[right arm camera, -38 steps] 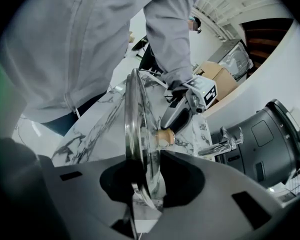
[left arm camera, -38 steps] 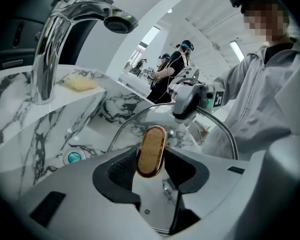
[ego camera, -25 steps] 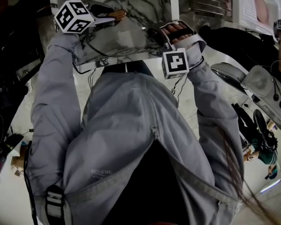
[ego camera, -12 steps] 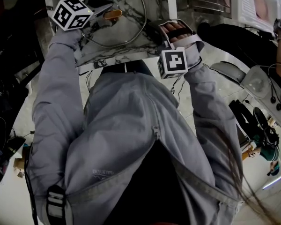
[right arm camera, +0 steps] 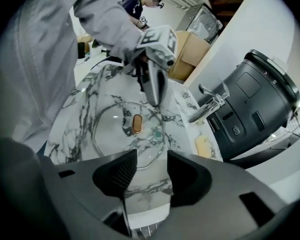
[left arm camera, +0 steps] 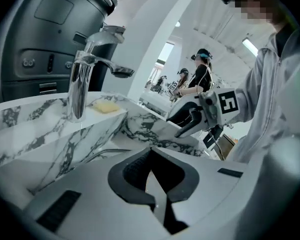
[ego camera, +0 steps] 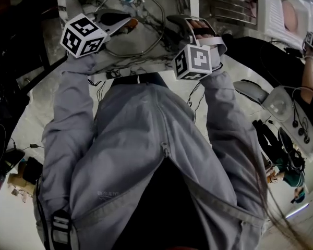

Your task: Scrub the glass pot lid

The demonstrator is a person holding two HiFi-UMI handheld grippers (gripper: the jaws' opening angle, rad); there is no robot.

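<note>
The glass pot lid (right arm camera: 115,129) with its brown handle (right arm camera: 136,124) sits in the marble sink (right arm camera: 77,134), one side tipped up. My left gripper (right arm camera: 155,102) is shut on the lid's far rim, and a thin glass edge shows between its closed jaws (left arm camera: 151,173). In the head view the left gripper (ego camera: 124,21) reaches over the lid (ego camera: 146,43) from the left. My right gripper (right arm camera: 146,166) hovers above the lid's near side, open, with nothing between its fingers. It shows at the sink's right edge in the head view (ego camera: 178,22).
A chrome faucet (left arm camera: 82,79) stands on the sink's back ledge beside a yellow sponge (left arm camera: 105,105). A teal drain plug (right arm camera: 156,133) lies under the lid. A dark appliance (right arm camera: 255,109) sits behind the faucet. A dish rack (ego camera: 229,1) is at the right. People stand in the background.
The left gripper's jaws have closed on the lid's rim and that side of the lid has come up. The right gripper has rolled and shifted slightly left.
</note>
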